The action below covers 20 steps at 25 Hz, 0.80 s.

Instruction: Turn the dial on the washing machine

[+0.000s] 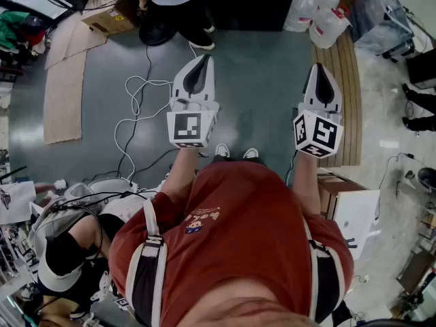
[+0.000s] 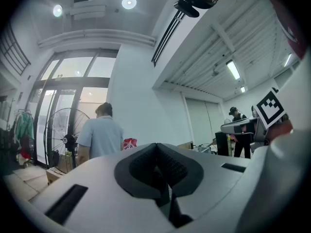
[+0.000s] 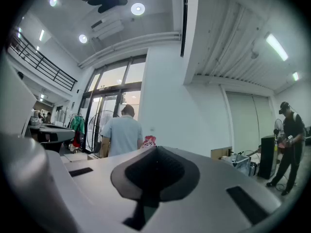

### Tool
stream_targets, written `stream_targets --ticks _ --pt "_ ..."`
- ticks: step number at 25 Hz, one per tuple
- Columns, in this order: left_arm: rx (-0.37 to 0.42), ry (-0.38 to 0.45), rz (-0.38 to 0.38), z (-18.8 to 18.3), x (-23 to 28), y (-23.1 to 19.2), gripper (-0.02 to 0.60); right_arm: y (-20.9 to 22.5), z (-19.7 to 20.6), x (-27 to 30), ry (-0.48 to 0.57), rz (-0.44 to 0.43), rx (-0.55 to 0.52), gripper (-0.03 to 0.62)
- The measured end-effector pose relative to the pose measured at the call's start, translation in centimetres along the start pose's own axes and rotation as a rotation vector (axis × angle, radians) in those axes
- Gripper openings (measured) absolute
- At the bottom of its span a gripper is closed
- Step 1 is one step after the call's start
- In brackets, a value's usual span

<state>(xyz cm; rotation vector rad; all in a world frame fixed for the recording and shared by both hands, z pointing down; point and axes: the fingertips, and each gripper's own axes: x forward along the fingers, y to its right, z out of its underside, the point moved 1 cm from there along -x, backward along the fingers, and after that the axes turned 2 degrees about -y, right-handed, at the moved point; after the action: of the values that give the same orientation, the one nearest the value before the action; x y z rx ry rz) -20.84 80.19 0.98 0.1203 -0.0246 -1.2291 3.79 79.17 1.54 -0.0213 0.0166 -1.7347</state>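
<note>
Two grippers held out level over a grey-green floor, both empty.

The left gripper [image 1: 201, 61] and the right gripper [image 1: 319, 68] each carry one marker cube [image 1: 191, 128]. In each gripper's own view the two jaws are pressed together with nothing between them. The person holding them wears a red shirt [image 1: 238, 230], and two white shoes [image 1: 235, 152] show below the grippers. One white cable [image 1: 136, 107] loops across the floor. One cardboard box [image 1: 109, 19] sits at the far left, its contents not visible. A cluster of clear plastic jugs [image 1: 320, 12] stands at the far right; I cannot tell how many there are or what they contain. Ahead, one person in a pale blue shirt [image 3: 122, 135] stands with their back turned beside one standing fan [image 2: 65, 140]. Another person in dark clothes [image 3: 289, 144] stands to the right. No view shows the washing machine or its dial clearly. A white box [image 1: 357, 216] stands at the person's right, and I cannot tell what it is.
</note>
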Motion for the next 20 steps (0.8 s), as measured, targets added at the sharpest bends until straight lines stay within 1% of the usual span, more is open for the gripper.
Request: stream_targets --ticks 4,7,11,16,20 --pt "-0.002 -0.006 -0.004 -0.8 1.1 0.6 0.009 1.0 -0.6 0.7 -0.001 -0.002 0.006 0.006" --pt "0.003 -0.011 -0.003 -1.0 1.9 1.9 0.009 2.4 -0.5 0.8 -0.003 -0.005 0.013 0.007" --pt "0.01 -0.019 -0.015 -0.6 2.7 3.7 0.009 4.4 0.2 1.0 -0.002 -0.005 0.026 0.008" --pt "0.015 -0.04 -0.046 0.0 3.8 4.9 0.009 6.1 0.9 1.8 -0.013 -0.02 0.038 0.008" --pt "0.019 -0.047 -0.05 0.6 5.8 6.4 0.009 8.2 1.9 3.1 -0.024 -0.024 0.057 0.008"
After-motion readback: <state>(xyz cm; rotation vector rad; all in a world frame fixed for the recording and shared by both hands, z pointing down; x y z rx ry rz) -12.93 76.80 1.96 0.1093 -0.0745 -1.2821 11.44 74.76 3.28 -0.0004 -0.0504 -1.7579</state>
